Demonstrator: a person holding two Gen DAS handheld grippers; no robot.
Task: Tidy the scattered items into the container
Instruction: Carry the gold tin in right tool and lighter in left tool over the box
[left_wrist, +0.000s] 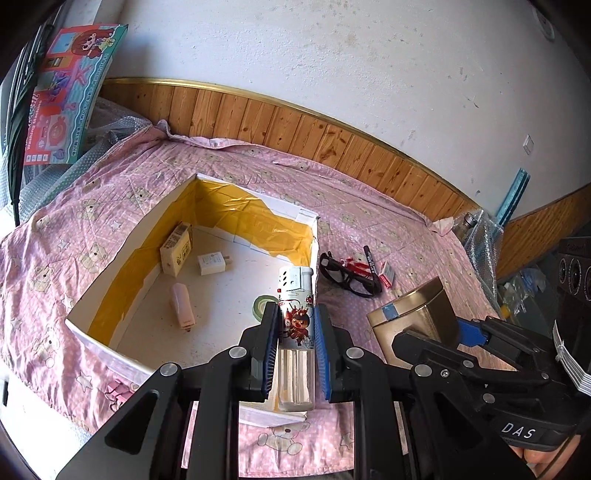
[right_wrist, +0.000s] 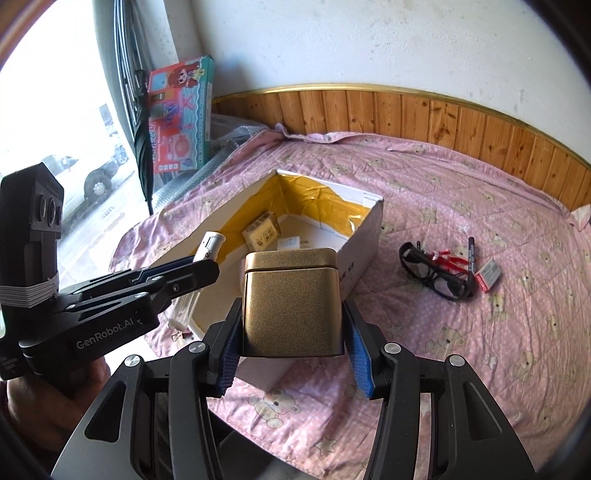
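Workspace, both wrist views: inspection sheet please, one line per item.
Surface: pink bear-print quilt, wrinkled.
Job's things: white box holds carton, charger, tape roll, pink item; glasses, marker and red bits lie outside.
Clutter: toy box, bubble wrap.
Grippers: left gripper shut on lighter; right gripper shut on gold tin.
Cables: nothing seen.
Surroundings: wood panelling, white wall, window.
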